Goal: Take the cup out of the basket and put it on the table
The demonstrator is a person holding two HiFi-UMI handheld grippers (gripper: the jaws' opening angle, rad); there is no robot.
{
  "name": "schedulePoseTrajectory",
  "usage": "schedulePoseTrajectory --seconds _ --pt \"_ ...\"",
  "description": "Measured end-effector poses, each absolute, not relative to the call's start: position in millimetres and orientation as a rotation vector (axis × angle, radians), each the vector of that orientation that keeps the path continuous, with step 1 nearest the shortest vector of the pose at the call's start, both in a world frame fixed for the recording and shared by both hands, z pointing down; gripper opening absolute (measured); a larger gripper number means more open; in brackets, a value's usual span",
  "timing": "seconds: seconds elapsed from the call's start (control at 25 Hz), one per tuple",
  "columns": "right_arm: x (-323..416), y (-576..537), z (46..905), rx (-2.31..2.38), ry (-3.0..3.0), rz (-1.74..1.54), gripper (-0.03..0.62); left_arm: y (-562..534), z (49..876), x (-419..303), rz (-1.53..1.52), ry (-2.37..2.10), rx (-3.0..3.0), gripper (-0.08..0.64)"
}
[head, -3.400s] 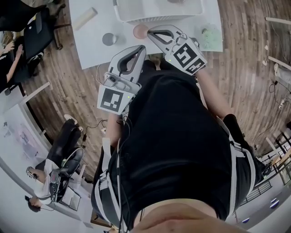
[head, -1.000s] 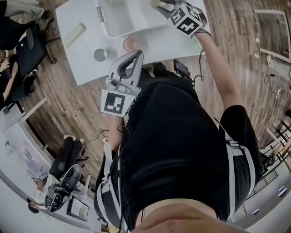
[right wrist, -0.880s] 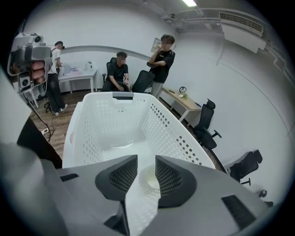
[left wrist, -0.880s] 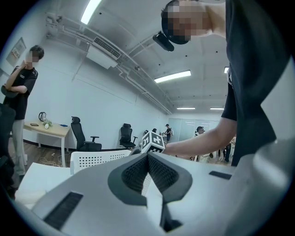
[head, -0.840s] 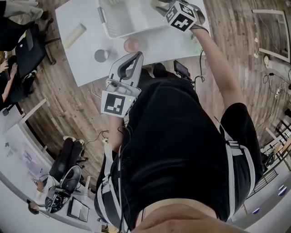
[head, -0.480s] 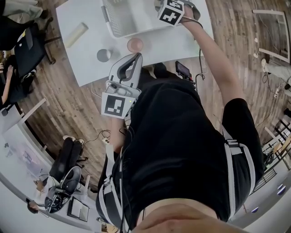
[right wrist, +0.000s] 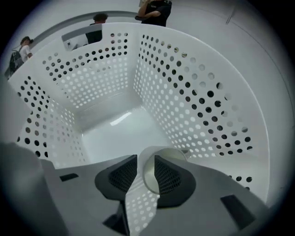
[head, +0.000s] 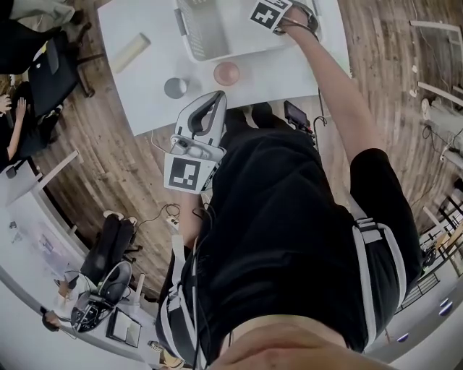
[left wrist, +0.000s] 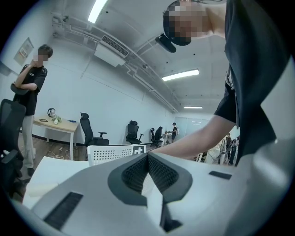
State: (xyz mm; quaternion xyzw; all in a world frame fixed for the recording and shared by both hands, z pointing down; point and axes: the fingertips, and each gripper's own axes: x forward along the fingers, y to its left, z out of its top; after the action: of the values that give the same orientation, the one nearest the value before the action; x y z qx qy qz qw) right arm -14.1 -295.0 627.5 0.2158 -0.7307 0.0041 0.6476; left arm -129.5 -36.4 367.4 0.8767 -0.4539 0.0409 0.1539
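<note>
A pale cup [right wrist: 166, 152] lies on its side on the floor of the white perforated basket [right wrist: 193, 101], close to the right wall. My right gripper [right wrist: 145, 169] reaches down into the basket, jaws open, with the cup's rim wall between the two pads and a small gap still showing. In the head view only its marker cube [head: 269, 12] shows over the basket [head: 206, 32] at the top. My left gripper [head: 216, 97] hangs at the table's near edge, shut and empty [left wrist: 147, 159].
On the white table [head: 145, 79] in front of the basket stand a pink cup [head: 226, 73] and a grey cup [head: 175, 87]. A pale cylinder [head: 130, 52] lies farther left. People and office chairs are at the left, on the wooden floor.
My right gripper has moved forward and down into the basket, its marker cube sliding toward the top edge of the head view. The left gripper has stayed where it was.
</note>
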Motion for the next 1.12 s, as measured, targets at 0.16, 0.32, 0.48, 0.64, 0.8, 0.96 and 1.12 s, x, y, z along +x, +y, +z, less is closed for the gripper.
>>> schedulePoseTrajectory --seconds 0.16,0.32,0.48,0.64,0.8,0.96,1.12 --pt "-13 -296 642 0.487 -1.645 0.027 0.086 -37 368 -133 0.121 -1.309 2.513 0.021" --pt "-10 -297 642 0.504 -1.668 0.051 0.071 -36 366 -131 0.109 -1.298 2.521 0.021" --pt "-9 -294 641 0.494 -1.698 0.084 0.047 -34 367 -128 0.113 -1.292 2.530 0.021" --pt "-14 -287 640 0.463 -1.718 0.083 0.037 -36 359 -124 0.071 -1.288 2.550 0.021" --pt "-19 -283 637 0.436 -1.732 0.070 0.036 -34 362 -125 0.093 -1.305 2.536 0.021" --pt "-22 -283 630 0.426 -1.739 0.047 0.035 -34 364 -126 0.126 -1.316 2.514 0.021" --pt "-25 -281 611 0.427 -1.770 0.029 0.035 -35 361 -125 0.085 -1.318 2.533 0.021"
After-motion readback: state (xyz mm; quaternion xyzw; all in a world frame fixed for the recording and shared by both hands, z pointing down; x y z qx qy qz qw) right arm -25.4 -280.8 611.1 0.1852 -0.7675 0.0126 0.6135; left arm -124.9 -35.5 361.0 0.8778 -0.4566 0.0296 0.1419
